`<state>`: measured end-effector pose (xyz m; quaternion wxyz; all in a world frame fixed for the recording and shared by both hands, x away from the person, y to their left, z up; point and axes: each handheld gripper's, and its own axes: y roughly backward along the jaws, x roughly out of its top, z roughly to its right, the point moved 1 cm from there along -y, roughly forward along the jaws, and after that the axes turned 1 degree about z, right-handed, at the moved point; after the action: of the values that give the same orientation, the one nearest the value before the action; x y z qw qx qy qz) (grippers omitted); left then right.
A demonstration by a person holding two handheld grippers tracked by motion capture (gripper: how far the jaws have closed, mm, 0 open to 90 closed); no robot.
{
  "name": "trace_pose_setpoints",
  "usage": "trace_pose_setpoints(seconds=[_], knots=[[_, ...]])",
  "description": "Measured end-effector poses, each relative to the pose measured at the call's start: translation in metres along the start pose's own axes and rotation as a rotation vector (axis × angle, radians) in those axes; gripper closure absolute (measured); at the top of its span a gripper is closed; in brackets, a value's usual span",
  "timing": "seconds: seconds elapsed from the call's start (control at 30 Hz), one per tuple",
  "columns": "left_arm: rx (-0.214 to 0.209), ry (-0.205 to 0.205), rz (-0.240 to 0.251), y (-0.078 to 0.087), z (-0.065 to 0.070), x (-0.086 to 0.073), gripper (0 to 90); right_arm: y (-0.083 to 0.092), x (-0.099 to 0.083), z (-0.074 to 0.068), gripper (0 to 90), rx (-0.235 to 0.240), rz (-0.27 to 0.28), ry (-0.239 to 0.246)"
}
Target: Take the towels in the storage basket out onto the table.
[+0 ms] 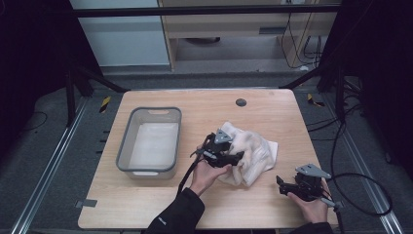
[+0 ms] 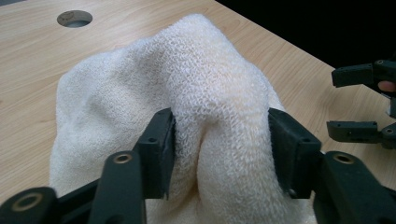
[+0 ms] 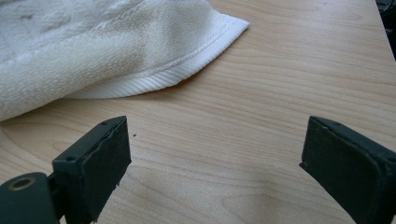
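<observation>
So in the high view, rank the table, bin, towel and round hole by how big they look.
1. Table
2. Bin
3. Towel, bunched up, so only slightly smaller-looking than the bin; close call
4. Hole

Towel (image 1: 248, 151) on table (image 1: 272, 117), right of tub (image 1: 149, 140).

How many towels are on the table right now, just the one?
1. The white towel lies bunched right of the grey bin, with a fold between the left gripper jaws. Its folds could hide a second layer; the bin looks empty.
</observation>
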<state>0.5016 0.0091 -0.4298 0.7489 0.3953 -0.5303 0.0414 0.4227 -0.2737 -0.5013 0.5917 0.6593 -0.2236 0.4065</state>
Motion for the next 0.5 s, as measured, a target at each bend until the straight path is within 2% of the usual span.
trace_pose_setpoints(seconds=[0.23,0.5], knots=[[0.003,-0.027,-0.002,0.006,-0.002,-0.005,32.8,0.000,0.000,0.000,7.6,0.001,0.001,0.001],[0.009,-0.051,-0.011,0.021,-0.006,-0.013,25.1,0.000,0.000,0.001,7.5,-0.001,0.000,-0.001]])
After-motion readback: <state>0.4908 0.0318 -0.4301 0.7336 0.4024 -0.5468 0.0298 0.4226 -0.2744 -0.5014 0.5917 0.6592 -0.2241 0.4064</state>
